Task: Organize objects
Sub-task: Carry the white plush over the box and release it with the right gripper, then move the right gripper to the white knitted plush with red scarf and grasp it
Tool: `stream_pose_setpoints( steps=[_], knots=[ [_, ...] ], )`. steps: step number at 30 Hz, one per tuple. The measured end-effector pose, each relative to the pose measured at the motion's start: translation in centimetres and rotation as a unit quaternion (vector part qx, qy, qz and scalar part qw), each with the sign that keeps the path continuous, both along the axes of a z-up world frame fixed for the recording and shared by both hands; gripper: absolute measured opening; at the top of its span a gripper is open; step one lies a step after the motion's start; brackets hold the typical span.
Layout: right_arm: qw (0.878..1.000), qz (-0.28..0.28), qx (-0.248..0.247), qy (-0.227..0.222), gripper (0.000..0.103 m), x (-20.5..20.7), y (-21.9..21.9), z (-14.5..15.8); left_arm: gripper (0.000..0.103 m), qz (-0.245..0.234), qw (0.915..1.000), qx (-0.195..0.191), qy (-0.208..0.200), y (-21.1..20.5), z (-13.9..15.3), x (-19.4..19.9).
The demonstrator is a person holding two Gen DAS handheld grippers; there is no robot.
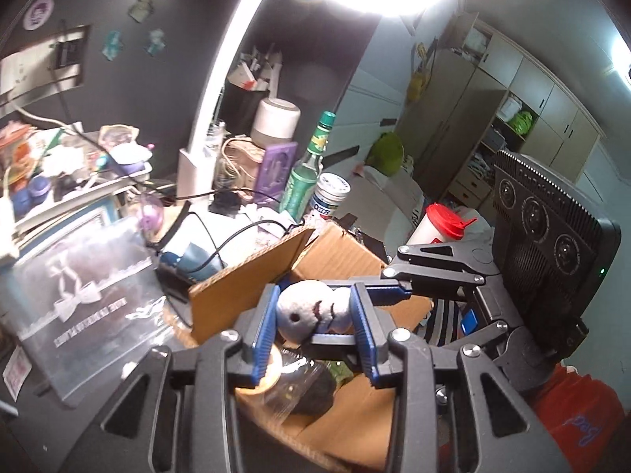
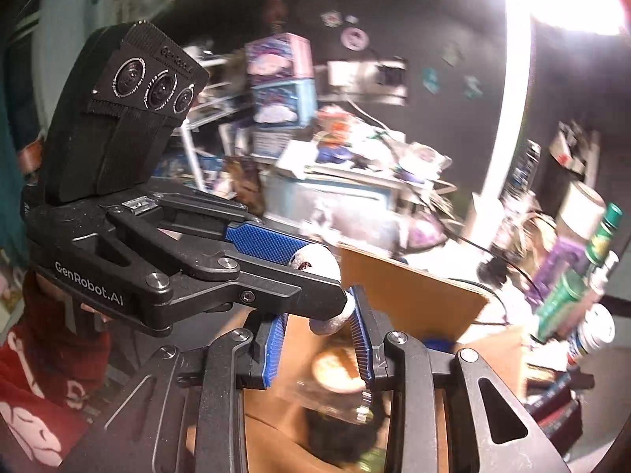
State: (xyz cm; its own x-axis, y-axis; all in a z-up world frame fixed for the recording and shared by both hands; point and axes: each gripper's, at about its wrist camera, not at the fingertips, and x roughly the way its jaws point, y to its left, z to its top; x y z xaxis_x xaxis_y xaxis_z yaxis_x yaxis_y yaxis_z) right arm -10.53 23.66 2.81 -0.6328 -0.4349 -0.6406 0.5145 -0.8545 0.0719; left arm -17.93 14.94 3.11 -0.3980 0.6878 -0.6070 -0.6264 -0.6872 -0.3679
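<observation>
A cluttered bedroom is showing under a glaring ring lamp (image 1: 221, 90), with a dark wall and wooden wardrobes (image 1: 524, 90) behind. The crowded table (image 1: 221, 220) is carrying cables, a green bottle (image 1: 309, 165), a white jar (image 1: 276, 118) and a clear plastic case (image 1: 84, 299). An open cardboard box (image 1: 335, 252) is sitting at the table's near side, one flap (image 1: 244, 287) standing up; inside it, a bagged dark item (image 1: 311, 390) is lying on the bottom.

Both tongs are meeting above the box on one small grey plush ball (image 1: 311, 307) with a stitched face. The left tongs (image 1: 315, 327) are reaching forward and slightly downward, their blue pads (image 1: 265, 327) pressing each side of the ball. The right tongs (image 1: 374, 295) are coming in level from the right, crossing the left pair at roughly a right angle; from the left wrist view their fingers are reaching the same plush ball.

In the right wrist view, which is blurred, the left tongs (image 2: 311, 272) are entering from the left, the ball (image 2: 319, 264) caught at their tip, and the right tongs (image 2: 319, 327) are closing narrowly around its lower part, blue pads (image 2: 276, 339) touching it. A red sleeve (image 2: 43, 339) is showing behind the left tool.
</observation>
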Motion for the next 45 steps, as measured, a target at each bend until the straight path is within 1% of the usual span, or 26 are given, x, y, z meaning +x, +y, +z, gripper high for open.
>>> stream_pose_setpoints(
  steps=[2,3,4,5,6,7,11,15,19,20,22,27,30,33,36,39,42,43,45],
  knots=[
    [1.000,-0.012,0.014,-0.010,0.030,-0.5,0.8,-0.1,0.034,-0.006,0.9999,-0.009,-0.005,1.1,-0.1,-0.7],
    [1.000,-0.019,0.022,-0.012,0.032,-0.6,1.1,-0.2,0.038,-0.008,0.9998,-0.014,-0.008,1.5,-0.2,-1.0],
    [0.999,-0.028,0.034,-0.012,0.040,-0.7,1.4,-0.3,0.053,-0.009,0.9998,-0.018,-0.010,1.7,-0.3,-1.1],
    [0.998,-0.035,0.041,-0.011,0.045,-0.8,1.5,-0.5,0.062,-0.007,0.9997,-0.021,-0.008,1.9,-0.4,-1.2],
    [0.998,-0.043,0.051,-0.009,0.054,-0.8,1.8,-0.6,0.073,-0.005,0.9997,-0.023,-0.006,2.0,-0.4,-1.2],
    [0.997,-0.046,0.054,-0.008,0.056,-0.6,2.2,-0.8,0.073,-0.004,0.9997,-0.023,-0.004,2.1,-0.4,-1.1],
    [0.997,-0.048,0.049,-0.018,0.056,-0.6,2.8,-1.2,0.073,0.006,0.9997,-0.025,-0.001,1.4,-0.2,-0.9],
    [0.997,-0.047,0.051,-0.019,0.056,-0.5,2.5,-1.2,0.074,0.018,0.9994,-0.030,0.004,0.6,-0.2,-0.5],
    [0.998,-0.043,0.051,-0.016,0.056,-0.3,1.5,-0.7,0.074,0.034,0.9989,-0.028,0.018,-0.9,0.5,0.5],
    [0.998,-0.041,0.051,-0.014,0.056,-0.1,1.1,-0.5,0.075,0.039,0.9987,-0.026,0.022,-1.4,0.6,0.8],
    [0.998,-0.033,0.049,-0.008,0.056,0.5,0.0,0.0,0.084,0.053,0.9978,-0.023,0.033,-2.9,1.1,1.6],
    [0.999,-0.009,0.052,0.009,0.056,1.7,-3.8,1.1,0.084,0.095,0.9939,-0.011,0.054,-7.8,1.7,4.1],
    [0.999,0.020,0.044,0.013,0.056,2.4,-7.2,1.1,0.085,0.128,0.9894,-0.017,0.067,-11.1,1.4,5.9],
    [0.998,0.051,0.044,0.009,0.056,2.9,-10.9,0.5,0.087,0.166,0.9827,-0.023,0.078,-14.5,0.9,7.6],
    [0.996,0.069,0.050,0.001,0.056,3.5,-14.9,-0.9,0.087,0.230,0.9672,-0.050,0.096,-17.8,-0.5,9.4],
    [0.996,0.079,0.048,-0.013,0.056,3.7,-18.2,-3.0,0.087,0.271,0.9577,-0.047,0.085,-21.1,-3.0,10.8],
    [0.995,0.072,0.051,-0.038,0.056,3.0,-20.6,-6.0,0.087,0.300,0.9489,-0.054,0.081,-23.1,-5.2,11.7],
    [0.996,0.062,0.051,-0.050,0.056,2.5,-21.1,-7.3,0.087,0.307,0.9469,-0.056,0.077,-23.7,-6.1,12.1],
    [0.996,0.037,0.053,-0.063,0.056,1.7,-21.4,-9.3,0.087,0.313,0.9460,-0.050,0.066,-24.7,-7.7,12.6]
  ],
)
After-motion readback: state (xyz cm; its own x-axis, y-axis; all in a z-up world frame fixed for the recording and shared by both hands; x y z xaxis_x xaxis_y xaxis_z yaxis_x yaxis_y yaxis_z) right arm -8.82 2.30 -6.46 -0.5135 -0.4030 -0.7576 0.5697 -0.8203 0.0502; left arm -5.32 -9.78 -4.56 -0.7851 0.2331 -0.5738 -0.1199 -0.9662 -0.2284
